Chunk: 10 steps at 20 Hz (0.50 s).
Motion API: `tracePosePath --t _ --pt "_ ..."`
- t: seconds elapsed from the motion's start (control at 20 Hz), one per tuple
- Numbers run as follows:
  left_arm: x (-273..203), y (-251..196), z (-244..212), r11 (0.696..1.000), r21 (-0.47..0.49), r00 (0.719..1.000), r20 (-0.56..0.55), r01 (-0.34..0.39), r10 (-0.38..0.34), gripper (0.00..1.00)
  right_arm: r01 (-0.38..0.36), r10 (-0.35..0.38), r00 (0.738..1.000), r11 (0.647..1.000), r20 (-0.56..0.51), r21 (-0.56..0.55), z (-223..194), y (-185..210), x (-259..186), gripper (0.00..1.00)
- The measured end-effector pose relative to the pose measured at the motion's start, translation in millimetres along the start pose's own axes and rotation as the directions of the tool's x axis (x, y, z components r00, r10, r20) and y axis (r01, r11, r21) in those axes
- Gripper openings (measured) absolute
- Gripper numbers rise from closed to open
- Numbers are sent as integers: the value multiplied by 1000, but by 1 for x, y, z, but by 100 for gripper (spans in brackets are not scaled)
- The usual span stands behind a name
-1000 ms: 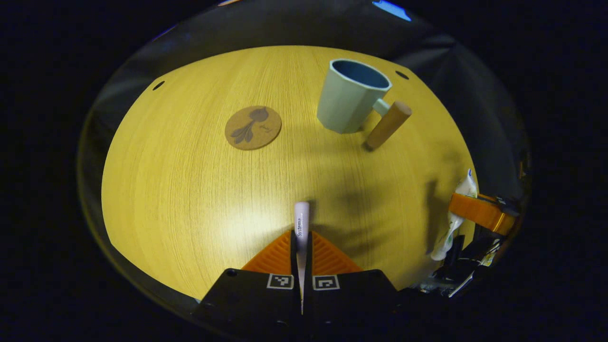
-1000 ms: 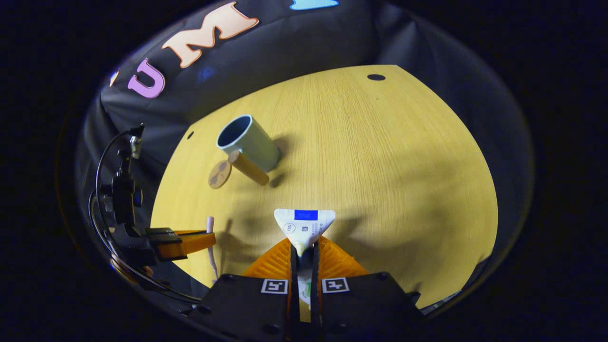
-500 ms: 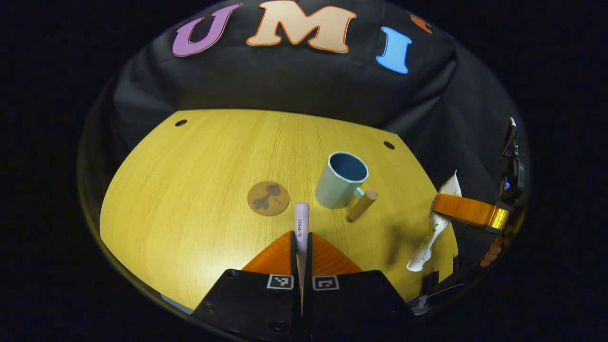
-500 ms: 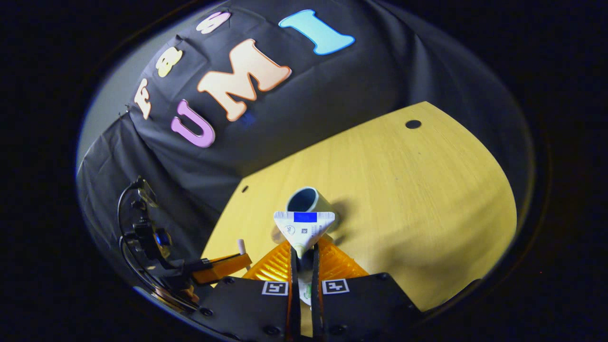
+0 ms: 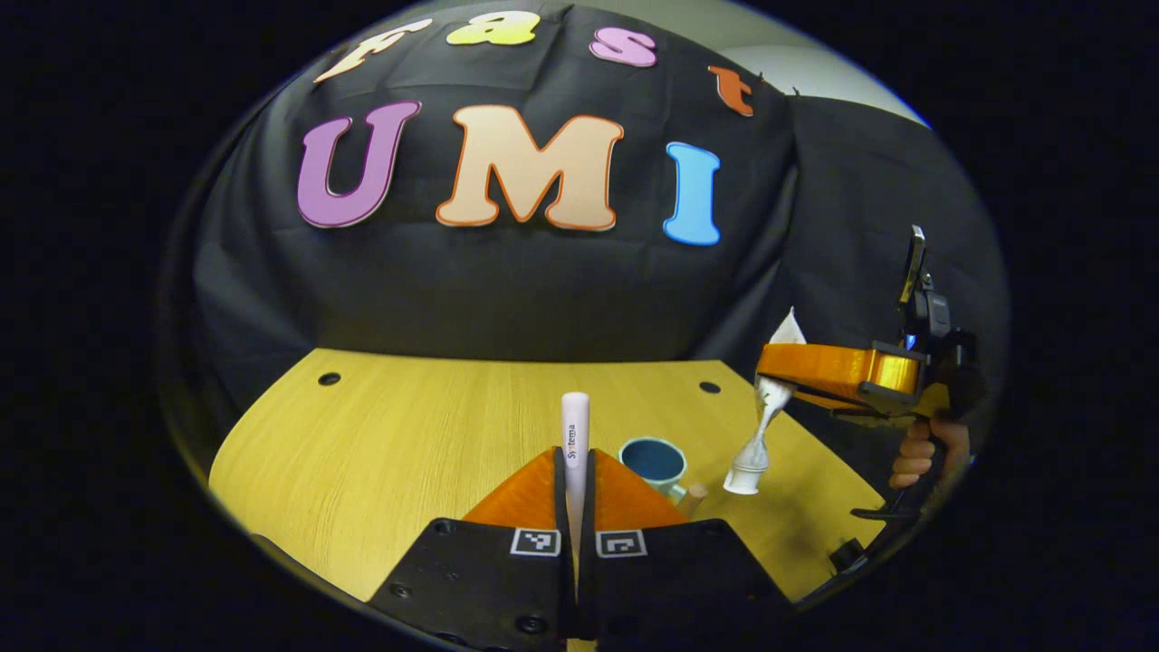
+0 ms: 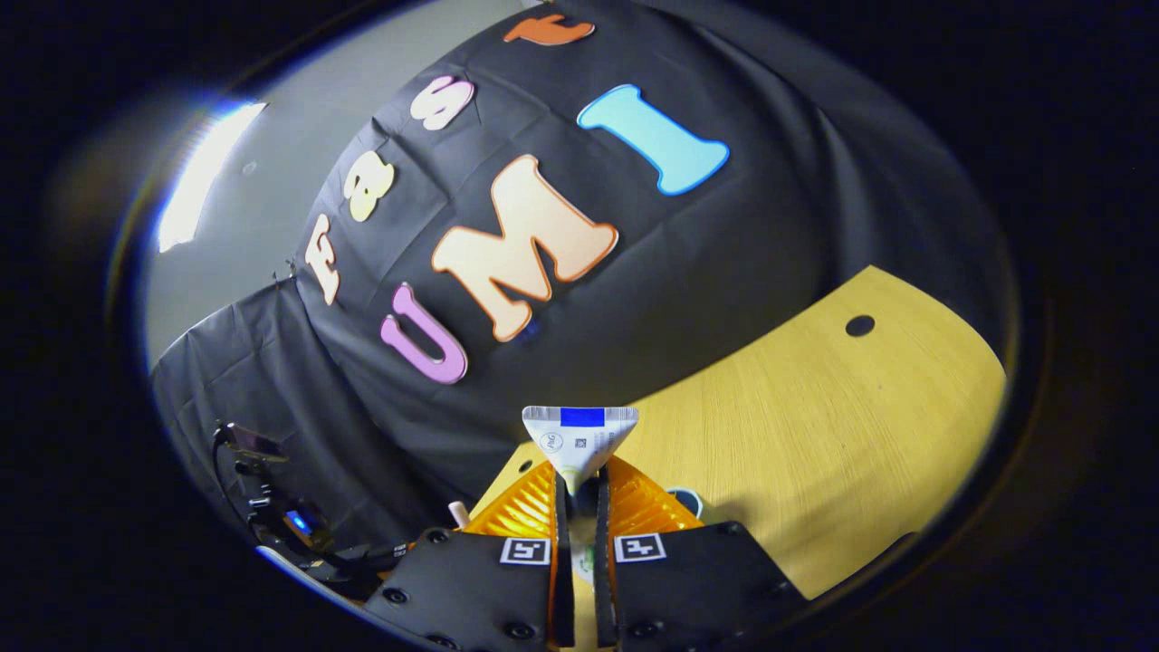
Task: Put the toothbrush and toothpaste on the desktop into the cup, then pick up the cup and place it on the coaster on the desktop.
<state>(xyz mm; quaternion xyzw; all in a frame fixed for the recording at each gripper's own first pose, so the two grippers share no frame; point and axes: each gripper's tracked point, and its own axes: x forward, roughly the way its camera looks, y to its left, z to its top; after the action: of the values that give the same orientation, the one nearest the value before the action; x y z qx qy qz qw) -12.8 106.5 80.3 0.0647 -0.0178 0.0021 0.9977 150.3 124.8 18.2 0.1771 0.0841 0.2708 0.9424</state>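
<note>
Hanging cap-down, toothpaste [image 5: 765,417] sits pinched mid-tube in right gripper [image 5: 780,367] jaws; soft, will flex. Toothbrush [image 5: 574,435], stiff and light, is clamped in left gripper [image 5: 575,471] jaws. Cup [image 5: 654,462] stands on tabletop [image 5: 407,435] just beyond those jaws.

Toothbrush [image 5: 575,435] handle reads "Systema", running lengthwise. Toothpaste [image 6: 580,436] tube end: small round logo + code square, too small to read. Square black-white markers on both grippers' bodies, no txt.
</note>
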Motion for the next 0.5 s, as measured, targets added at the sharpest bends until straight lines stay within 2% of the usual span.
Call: tracePosePath --t 0.2,0.5 --pt "29 -2 38 997 18 991 109 81 -83 0 50 -43 994 996 104 -70 9 -12 36 11" --pt "58 -20 61 980 43 959 197 197 -201 0 124 -106 988 977 111 -173 -27 -37 76 11"
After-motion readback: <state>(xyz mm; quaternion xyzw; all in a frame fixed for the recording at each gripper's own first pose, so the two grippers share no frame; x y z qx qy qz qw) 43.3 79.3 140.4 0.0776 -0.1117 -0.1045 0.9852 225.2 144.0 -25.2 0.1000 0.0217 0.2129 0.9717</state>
